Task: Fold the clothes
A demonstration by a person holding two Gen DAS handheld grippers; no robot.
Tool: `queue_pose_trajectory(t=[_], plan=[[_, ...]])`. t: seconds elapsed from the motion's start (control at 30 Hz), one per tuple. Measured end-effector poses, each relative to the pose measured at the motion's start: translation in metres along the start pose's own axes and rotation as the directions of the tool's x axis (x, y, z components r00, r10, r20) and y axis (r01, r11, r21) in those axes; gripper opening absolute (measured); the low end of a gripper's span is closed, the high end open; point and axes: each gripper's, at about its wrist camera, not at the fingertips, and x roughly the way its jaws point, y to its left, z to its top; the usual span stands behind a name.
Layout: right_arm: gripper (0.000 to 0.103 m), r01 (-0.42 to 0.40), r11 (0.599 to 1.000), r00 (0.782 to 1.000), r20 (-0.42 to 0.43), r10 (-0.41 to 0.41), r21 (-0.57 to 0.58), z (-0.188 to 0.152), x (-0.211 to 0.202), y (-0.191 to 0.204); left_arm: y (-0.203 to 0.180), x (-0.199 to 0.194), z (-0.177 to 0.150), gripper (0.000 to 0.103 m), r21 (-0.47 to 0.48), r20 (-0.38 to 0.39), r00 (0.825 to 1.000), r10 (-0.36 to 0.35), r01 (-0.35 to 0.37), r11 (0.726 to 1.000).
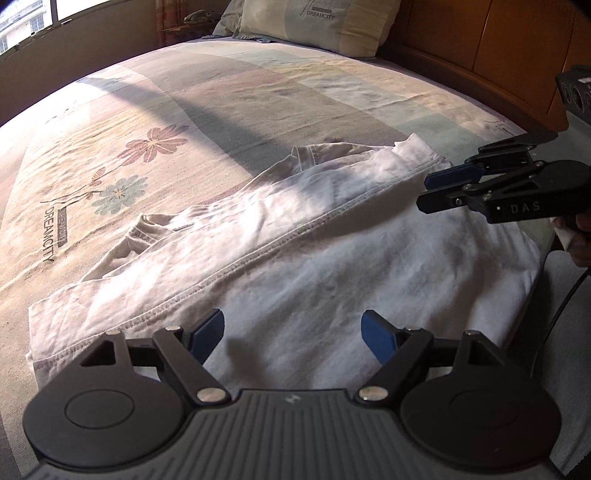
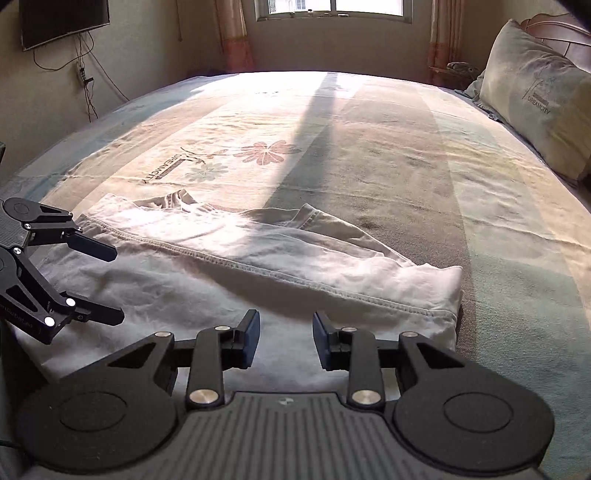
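Note:
A white T-shirt [image 1: 295, 258] lies on the bed, folded over so a stitched hem runs diagonally across it; it also shows in the right wrist view [image 2: 258, 266]. My left gripper [image 1: 293, 338] is open and empty, just above the shirt's near part; in the right wrist view it shows at the left [image 2: 114, 284], jaws apart. My right gripper [image 2: 286, 339] is open and empty over the shirt's near edge; in the left wrist view it shows at the right [image 1: 428, 194], above the shirt's right end.
The bed [image 2: 406, 147] has a pastel sheet with a flower print [image 1: 147, 147]. A pillow [image 2: 535, 107] lies at the head by the wooden headboard [image 1: 498, 55]. A window [image 2: 332, 7] and a wall television [image 2: 62, 18] are beyond the bed.

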Motion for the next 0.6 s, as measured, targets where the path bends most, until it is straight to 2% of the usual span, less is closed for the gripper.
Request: queue_pose_trajectory(t=[0.13, 0.23, 0.33, 0.4, 0.5, 0.53, 0.6], plan=[[0.034, 0.044, 0.996, 0.999, -0.001, -0.044, 0.073, 0.009, 0.045, -0.017, 0.020, 0.016, 0.001, 0.082, -0.059, 0.021, 1.000, 0.014, -0.013, 0.998], [0.034, 0.043, 0.987, 0.998, 0.040, -0.050, 0.156, 0.009, 0.053, -0.034, 0.036, 0.021, 0.005, 0.083, -0.126, 0.062, 0.998, 0.006, 0.002, 0.992], [0.035, 0.049, 0.979, 0.998, 0.035, -0.057, 0.200, 0.012, 0.049, -0.043, 0.041, 0.020, 0.014, 0.082, -0.131, 0.070, 0.997, 0.044, -0.034, 0.991], [0.040, 0.036, 0.985, 0.999, 0.016, -0.039, 0.168, 0.015, 0.038, -0.034, 0.041, 0.009, 0.016, 0.083, -0.118, 0.087, 0.995, 0.040, -0.030, 0.993], [0.057, -0.077, 0.996, 0.997, 0.018, 0.076, 0.037, 0.012, 0.010, -0.001, 0.035, -0.008, 0.014, 0.084, -0.090, 0.090, 0.994, 0.060, -0.052, 0.995], [0.066, -0.108, 0.994, 0.994, 0.006, 0.108, -0.008, 0.008, 0.003, 0.012, 0.033, -0.013, 0.011, 0.086, -0.080, 0.084, 0.994, 0.074, -0.068, 0.995], [0.072, -0.141, 0.988, 0.990, -0.014, 0.141, -0.069, -0.003, -0.004, 0.036, 0.025, -0.022, 0.001, 0.088, -0.060, 0.060, 0.993, 0.099, -0.095, 0.994]])
